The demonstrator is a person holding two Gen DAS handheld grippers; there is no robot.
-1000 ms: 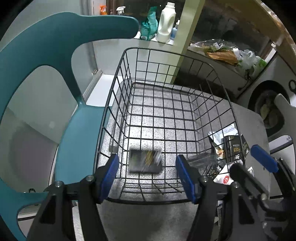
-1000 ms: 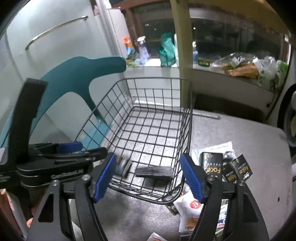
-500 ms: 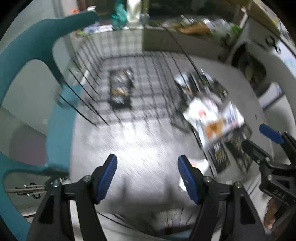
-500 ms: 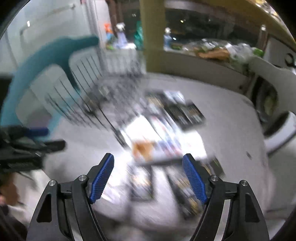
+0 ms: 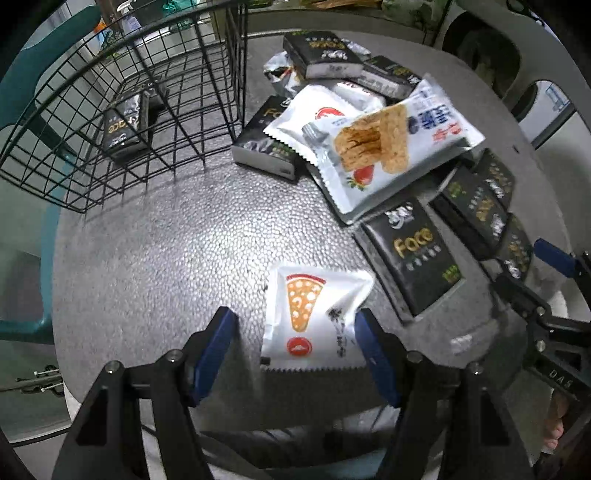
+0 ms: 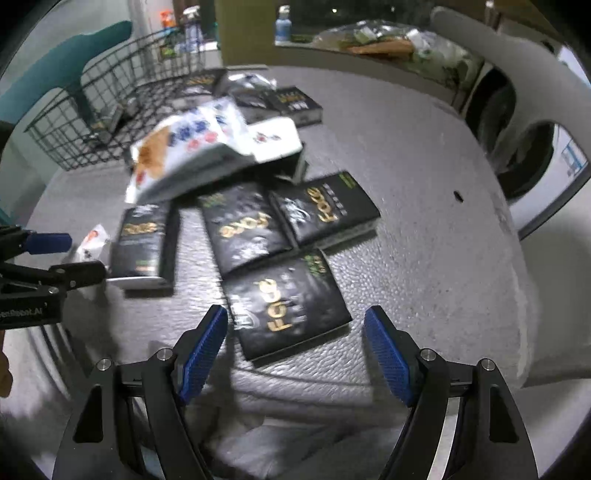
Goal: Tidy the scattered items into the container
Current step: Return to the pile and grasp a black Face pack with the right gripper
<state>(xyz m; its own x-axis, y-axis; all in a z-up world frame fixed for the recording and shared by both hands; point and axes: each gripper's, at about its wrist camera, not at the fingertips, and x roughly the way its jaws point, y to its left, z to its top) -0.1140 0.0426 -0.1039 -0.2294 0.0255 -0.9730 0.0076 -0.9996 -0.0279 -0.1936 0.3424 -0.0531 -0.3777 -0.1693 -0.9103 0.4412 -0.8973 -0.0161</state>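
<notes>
My left gripper (image 5: 295,319) is open and points down at the grey table, straddling a white pizza-print packet (image 5: 314,314); its right finger is at the packet's edge without pinching it. My right gripper (image 6: 295,314) is open over a black "Face" box (image 6: 284,314), pads clear of its sides. More black boxes (image 6: 243,225) and a wafer packet (image 5: 388,136) lie heaped together. The black wire basket (image 5: 110,74) stands at the far left with a black box (image 5: 123,125) in it. Each gripper shows at the edge of the other's view: right gripper (image 5: 532,273), left gripper (image 6: 70,256).
A teal chair (image 5: 22,55) stands behind the basket. The round table's edge (image 6: 524,332) runs close on the right, with a white chair (image 6: 498,74) and a washing machine (image 5: 480,48) beyond. Bottles (image 6: 282,26) stand on the far ledge.
Both grippers have left the basket, swung toward the pile and come down close over the table. Black boxes stay behind in the basket.
</notes>
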